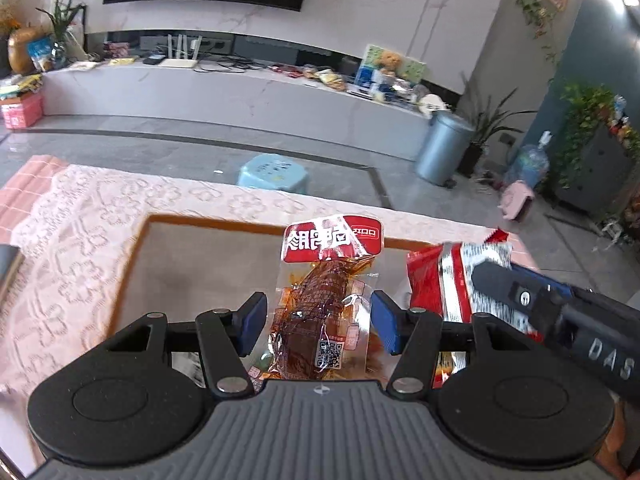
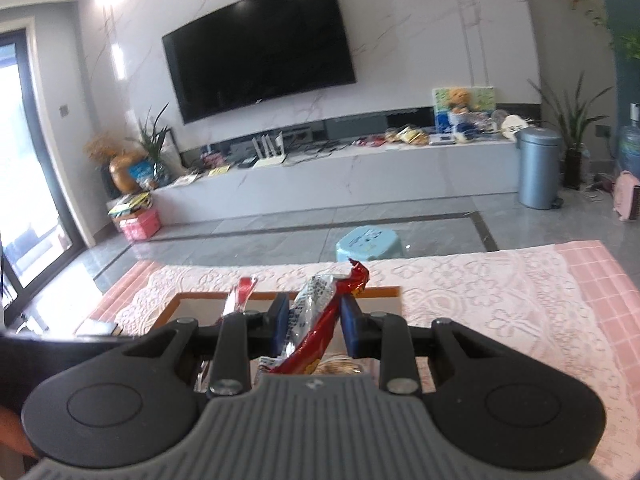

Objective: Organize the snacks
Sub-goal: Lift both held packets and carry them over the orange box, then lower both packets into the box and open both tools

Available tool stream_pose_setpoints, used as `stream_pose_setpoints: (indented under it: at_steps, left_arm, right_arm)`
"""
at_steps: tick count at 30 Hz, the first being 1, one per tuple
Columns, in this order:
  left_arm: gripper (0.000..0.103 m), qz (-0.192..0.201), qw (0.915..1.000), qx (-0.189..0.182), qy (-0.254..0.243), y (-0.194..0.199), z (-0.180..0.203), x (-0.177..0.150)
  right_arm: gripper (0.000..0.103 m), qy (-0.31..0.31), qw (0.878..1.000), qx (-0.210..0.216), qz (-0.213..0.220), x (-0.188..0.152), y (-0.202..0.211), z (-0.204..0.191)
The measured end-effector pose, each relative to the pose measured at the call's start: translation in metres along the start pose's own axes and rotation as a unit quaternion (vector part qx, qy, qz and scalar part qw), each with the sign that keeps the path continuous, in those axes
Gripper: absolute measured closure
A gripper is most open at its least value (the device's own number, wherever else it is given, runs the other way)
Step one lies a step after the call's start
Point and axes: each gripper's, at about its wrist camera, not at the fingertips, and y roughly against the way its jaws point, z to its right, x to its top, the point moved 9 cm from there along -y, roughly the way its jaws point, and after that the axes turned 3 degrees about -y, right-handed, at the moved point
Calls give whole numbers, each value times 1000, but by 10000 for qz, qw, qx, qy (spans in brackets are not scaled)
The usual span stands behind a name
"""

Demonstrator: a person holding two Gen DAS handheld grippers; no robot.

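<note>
Two packets are in play at once. Our left gripper (image 1: 318,316) stands with its blue pads apart, the clear snack pouch (image 1: 324,308) upright between them and seemingly untouched by either pad; our right gripper (image 2: 314,326) is clamped on the red-and-silver packet (image 2: 320,320), held over the orange-rimmed tray (image 1: 192,222) on the pink lace tablecloth (image 1: 72,248). We judge the loose pouch could topple or slide before the pads close, and the two tools sit close enough to knock together. The pouch carries a red header with Chinese characters we cannot read and a QR code; "DAS" shows on the right tool's body.
</note>
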Motion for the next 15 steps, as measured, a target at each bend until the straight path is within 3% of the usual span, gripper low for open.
stream_pose_setpoints:
  at_steps: [11, 15]
  left_arm:
    - [38, -394, 9990, 120, 174, -37, -43, -11]
    - [38, -564, 9976, 380, 130, -44, -53, -11]
  right_arm:
    - [78, -66, 9977, 120, -671, -22, -73, -17]
    - [78, -166, 9951, 181, -959, -33, -93, -19]
